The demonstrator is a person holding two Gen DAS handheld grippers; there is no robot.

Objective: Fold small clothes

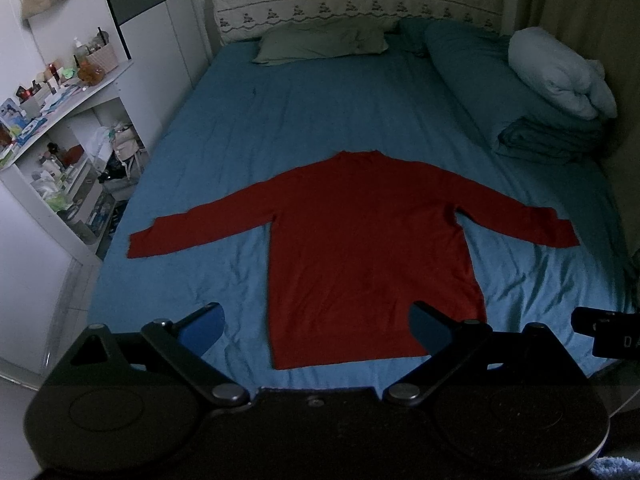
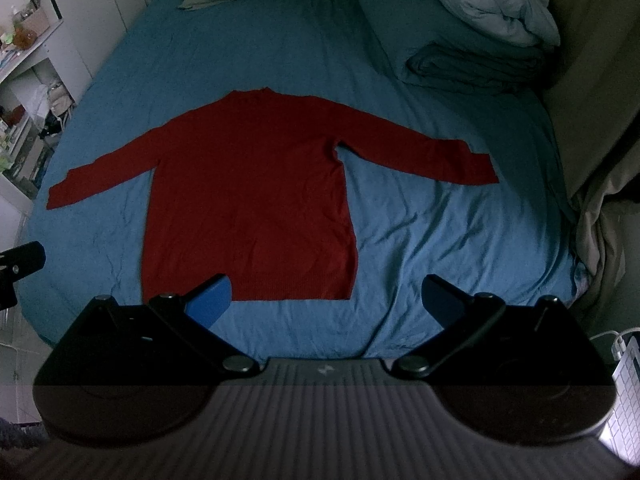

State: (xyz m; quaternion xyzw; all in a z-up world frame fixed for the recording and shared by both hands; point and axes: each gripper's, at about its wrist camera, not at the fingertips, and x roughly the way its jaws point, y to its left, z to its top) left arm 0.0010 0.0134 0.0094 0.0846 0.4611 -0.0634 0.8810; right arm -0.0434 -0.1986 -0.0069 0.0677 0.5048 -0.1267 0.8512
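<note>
Red sweater (image 1: 360, 248) flat on bed (image 1: 320, 112) | left gripper (image 1: 316, 328) above hem, fingers wide | right gripper (image 2: 326, 300) likewise, empty

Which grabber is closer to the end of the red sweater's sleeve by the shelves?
Probably left. The left gripper hovers over the red sweater's hem, toward that cuff; the right gripper sits farther toward the other sleeve.
</note>
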